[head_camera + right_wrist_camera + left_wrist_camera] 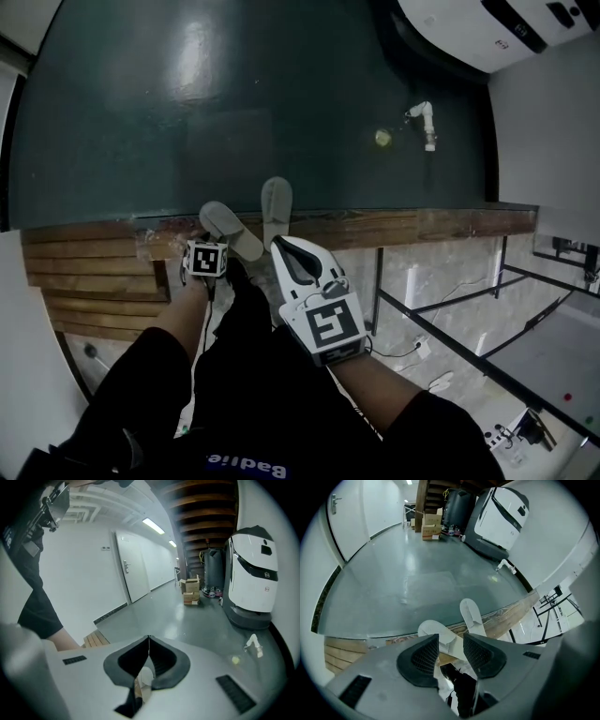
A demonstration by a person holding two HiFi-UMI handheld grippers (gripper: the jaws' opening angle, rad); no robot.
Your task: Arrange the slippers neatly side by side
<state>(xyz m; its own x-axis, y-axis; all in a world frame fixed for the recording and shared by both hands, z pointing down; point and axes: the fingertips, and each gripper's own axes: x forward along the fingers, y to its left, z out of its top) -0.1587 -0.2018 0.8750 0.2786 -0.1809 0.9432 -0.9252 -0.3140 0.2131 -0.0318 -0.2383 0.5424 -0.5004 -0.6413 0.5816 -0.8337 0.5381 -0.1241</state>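
Head view: two pale slippers lie on the edge of a wooden step point(422, 225), toes reaching over the dark green floor point(141, 112). The tilted slipper point(232, 230) lies askew. The straight slipper point(276, 208) points squarely away from me, just beside it. My right gripper point(281, 246) covers their heel ends, so I cannot tell whether they touch. My left gripper point(206, 255) shows here mostly as its marker cube, pointing steeply down above the tilted slipper.

Left gripper view: my jaws stand apart. The tilted slipper point(433, 631) shows through the gap, beyond the pads, which press on nothing. The straight slipper point(471, 616) lies to its right. Only this view and the right gripper view show the cardboard boxes point(431, 527) far across the floor.

Right gripper view: my jaws are closed, tips meeting, nothing held. This view alone shows a white door point(133, 569) and the front of a white machine point(253, 573). The head view catches only that machine's edge.
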